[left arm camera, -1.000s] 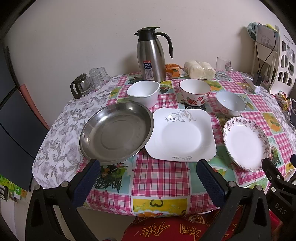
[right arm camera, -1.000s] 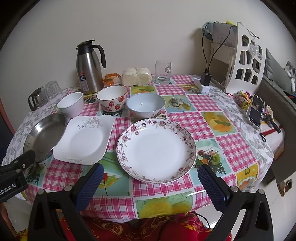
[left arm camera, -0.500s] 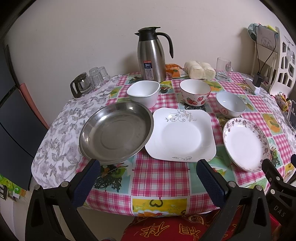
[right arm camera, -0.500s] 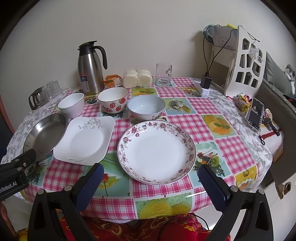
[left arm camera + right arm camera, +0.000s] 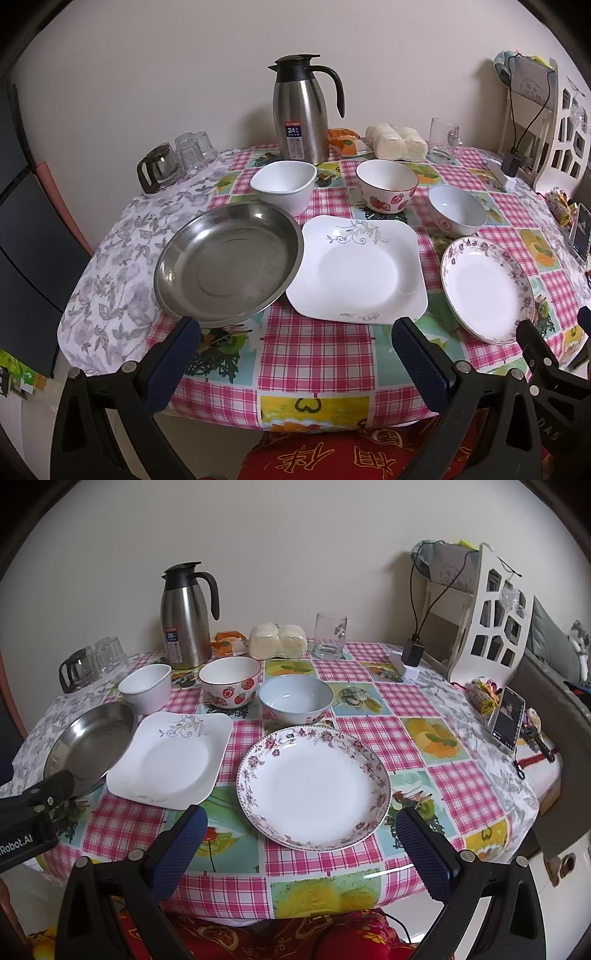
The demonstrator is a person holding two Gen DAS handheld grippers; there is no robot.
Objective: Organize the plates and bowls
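Three plates in a front row: steel pan (image 5: 229, 266) left of the square white plate (image 5: 360, 267), floral plate (image 5: 314, 788) right of it; three bowls (image 5: 229, 682) in a row behind. Nothing shifted over the last second beyond slight camera drift. Left claw (image 5: 295, 354) and right claw (image 5: 297, 843) both spread apart, empty, short of the table (image 5: 317, 354) edge; sorting judged not yet started.

thermos (image 5: 301, 114) | glass mug (image 5: 330, 635) (empty) | phone (image 5: 508, 722) | checked tablecloth (image 5: 321, 350)

Left tool (image 5: 295, 334) and right tool (image 5: 301, 821), black angular frames, silver screws, textured blue pads (image 5: 181, 849), white "Robot.AI" lettering
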